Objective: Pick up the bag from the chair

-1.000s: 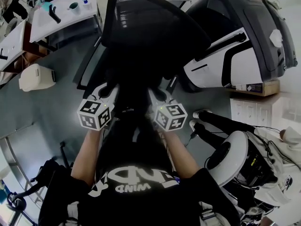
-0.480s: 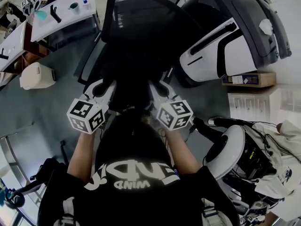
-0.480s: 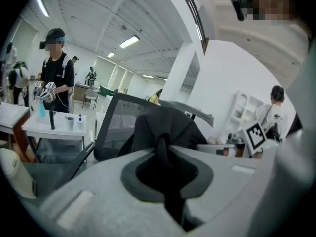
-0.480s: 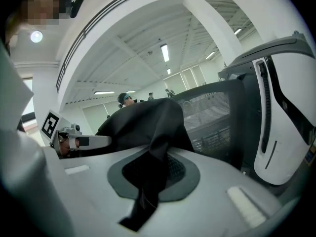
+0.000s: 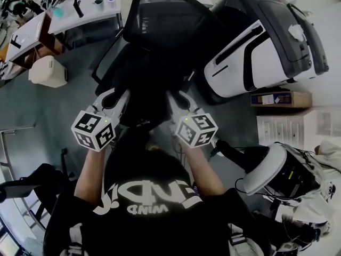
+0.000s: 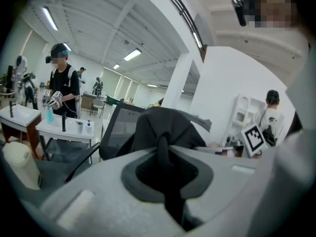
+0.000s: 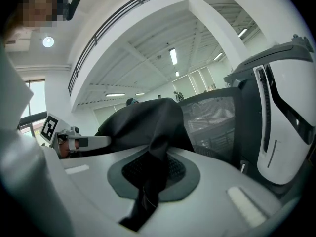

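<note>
A black bag (image 5: 145,106) hangs between my two grippers, just in front of the black mesh chair (image 5: 165,25). In the head view my left gripper (image 5: 120,98) holds the bag's left side and my right gripper (image 5: 177,100) its right side. In the left gripper view the jaws of the left gripper (image 6: 165,152) are shut on a fold of the bag (image 6: 160,125). In the right gripper view the right gripper (image 7: 155,162) is likewise shut on dark fabric of the bag (image 7: 143,122). The chair's seat is hidden under the bag.
A large white and black machine (image 5: 261,52) stands right of the chair, with a cardboard box (image 5: 279,97) beside it. A white desk (image 5: 85,9) with bottles and a white bin (image 5: 48,71) are at upper left. A person (image 6: 61,88) stands at that desk.
Both grippers stay shut on the bag and have drawn it slightly away from the chair. The left gripper has drifted a little to the left.
</note>
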Available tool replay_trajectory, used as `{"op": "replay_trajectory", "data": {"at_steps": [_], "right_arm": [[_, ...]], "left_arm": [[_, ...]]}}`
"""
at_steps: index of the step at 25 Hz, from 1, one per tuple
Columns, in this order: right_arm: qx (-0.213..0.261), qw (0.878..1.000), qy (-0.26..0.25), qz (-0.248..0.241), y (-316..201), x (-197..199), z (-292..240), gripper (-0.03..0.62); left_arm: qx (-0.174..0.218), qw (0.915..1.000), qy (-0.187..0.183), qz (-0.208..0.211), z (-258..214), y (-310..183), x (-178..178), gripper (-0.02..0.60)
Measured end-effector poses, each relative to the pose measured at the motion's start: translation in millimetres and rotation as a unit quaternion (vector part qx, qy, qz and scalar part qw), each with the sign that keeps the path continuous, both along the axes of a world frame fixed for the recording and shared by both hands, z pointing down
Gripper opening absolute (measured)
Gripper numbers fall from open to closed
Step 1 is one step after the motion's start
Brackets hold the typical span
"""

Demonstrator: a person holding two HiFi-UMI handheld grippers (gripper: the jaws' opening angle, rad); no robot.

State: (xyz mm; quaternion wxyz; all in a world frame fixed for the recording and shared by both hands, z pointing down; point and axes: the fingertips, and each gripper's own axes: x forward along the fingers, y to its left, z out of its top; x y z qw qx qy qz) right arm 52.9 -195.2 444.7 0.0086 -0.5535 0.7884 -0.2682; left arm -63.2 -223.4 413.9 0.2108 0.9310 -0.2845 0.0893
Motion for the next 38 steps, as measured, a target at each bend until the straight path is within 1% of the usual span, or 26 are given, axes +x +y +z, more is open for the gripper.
{"op": "replay_trajectory", "data": {"at_steps": [5,9,12,15,21,26,32,38], "right_arm": [[0.01,0.999,0.006,-0.037,52.8,-17.5,-9.9,0.014],[0.018,0.998,0.005,-0.066,88.4,-35.2,-17.2,0.014],[0.024,0.996,-0.001,-0.083,109.5,-53.4,-26.8,0.014],[0.026,0.995,-0.009,-0.097,130.4,-71.5,-35.5,0.015],[0.015,0.995,-0.019,-0.095,182.8,-101.7,-43.7,0.015],[0.0,0.996,-0.017,-0.087,217.4,-117.1,-20.0,0.015],[-0.013,0.996,-0.013,-0.084,233.5,-129.4,11.3,0.015],[-0.022,0.996,-0.009,-0.086,231.8,-131.9,25.9,0.015]], "left_arm": [[0.015,0.9994,0.001,-0.032,-14.1,61.0,-18.5,0.012],[0.019,0.9983,0.0,-0.055,-23.0,97.2,-36.7,0.012],[0.016,0.9979,-0.002,-0.063,-30.8,118.0,-55.5,0.012],[0.01,0.998,-0.004,-0.062,-37.0,138.3,-74.3,0.012],[-0.006,0.9993,0.006,-0.035,-42.3,189.4,-104.6,0.012],[-0.016,0.9995,-0.001,-0.029,-19.5,223.0,-119.3,0.011],[-0.038,0.9986,0.01,-0.034,14.1,237.3,-132.2,0.011],[-0.041,0.9984,-0.005,-0.039,28.8,237.7,-133.6,0.011]]}}
